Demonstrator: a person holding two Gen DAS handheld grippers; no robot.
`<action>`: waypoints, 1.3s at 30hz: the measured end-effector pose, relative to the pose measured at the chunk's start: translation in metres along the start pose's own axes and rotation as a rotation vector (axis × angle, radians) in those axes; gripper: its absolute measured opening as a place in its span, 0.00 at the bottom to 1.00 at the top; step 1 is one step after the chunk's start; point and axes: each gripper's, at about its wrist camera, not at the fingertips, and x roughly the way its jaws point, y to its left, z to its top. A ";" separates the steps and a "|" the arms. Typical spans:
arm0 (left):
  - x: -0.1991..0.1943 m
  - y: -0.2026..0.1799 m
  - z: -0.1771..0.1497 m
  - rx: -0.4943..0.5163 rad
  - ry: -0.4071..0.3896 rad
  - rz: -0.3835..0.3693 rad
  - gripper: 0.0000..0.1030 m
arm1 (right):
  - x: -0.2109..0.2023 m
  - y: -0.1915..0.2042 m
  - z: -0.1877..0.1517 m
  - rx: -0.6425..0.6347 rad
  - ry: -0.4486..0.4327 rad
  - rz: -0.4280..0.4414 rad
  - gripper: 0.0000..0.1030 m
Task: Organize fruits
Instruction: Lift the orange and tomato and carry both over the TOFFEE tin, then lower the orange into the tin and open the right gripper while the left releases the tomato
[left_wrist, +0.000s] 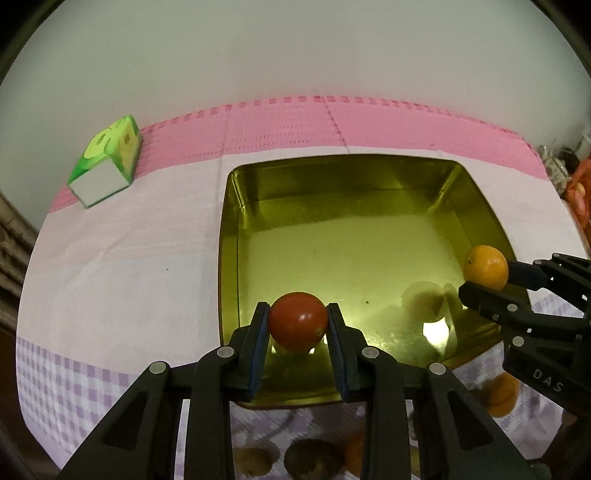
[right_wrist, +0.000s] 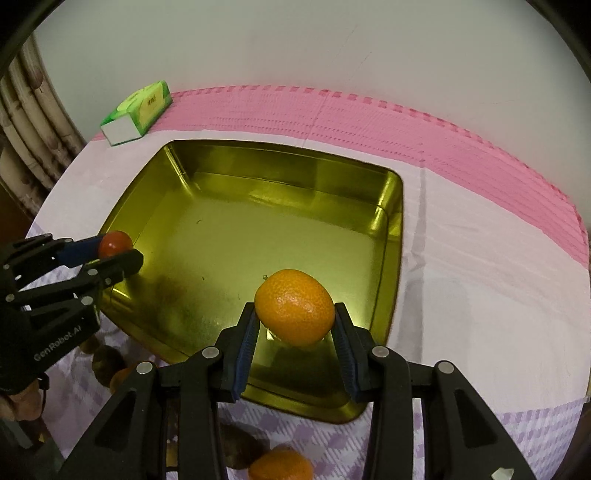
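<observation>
Landmark: gold tin tray (left_wrist: 229, 236) on the cloth-covered table (left_wrist: 122, 258).

Left gripper (left_wrist: 297, 322): jaws pinching a red tomato (left_wrist: 297, 320) from both sides, held above the tray's near-left part, clear of the floor; its reflection shows on the metal below. In the right wrist view the same tomato (right_wrist: 115, 243) sits at the tray's left rim, clamped by the left gripper (right_wrist: 122, 254).

Right gripper (right_wrist: 294, 314): jaws pinching an orange (right_wrist: 294, 307) above the tray's near-right part. From the left wrist view the orange (left_wrist: 485, 266) hangs over the tray's right wall, right gripper (left_wrist: 487, 280) closed around it.

Tray floor bare; nothing lies between either fruit and the metal beneath.

Surroundings: green tissue box (left_wrist: 105, 166) beyond the tray's far-left corner, well apart from it, on the pink border of the cloth. On the near side of the tray, on the checked part, more fruit: another orange (right_wrist: 280, 466) and brown round fruits (left_wrist: 312, 458), partly hidden behind the gripper bodies. Kind of the brown fruit unclear.
</observation>
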 end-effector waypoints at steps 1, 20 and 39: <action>0.002 0.001 0.000 -0.002 0.004 0.001 0.30 | 0.002 0.001 0.001 -0.002 0.003 0.001 0.36; 0.027 -0.004 0.000 -0.006 0.062 0.032 0.31 | 0.011 -0.003 -0.005 -0.001 0.036 0.006 0.37; 0.023 -0.007 0.002 -0.005 0.051 0.044 0.39 | 0.004 -0.001 -0.005 0.003 0.007 0.009 0.46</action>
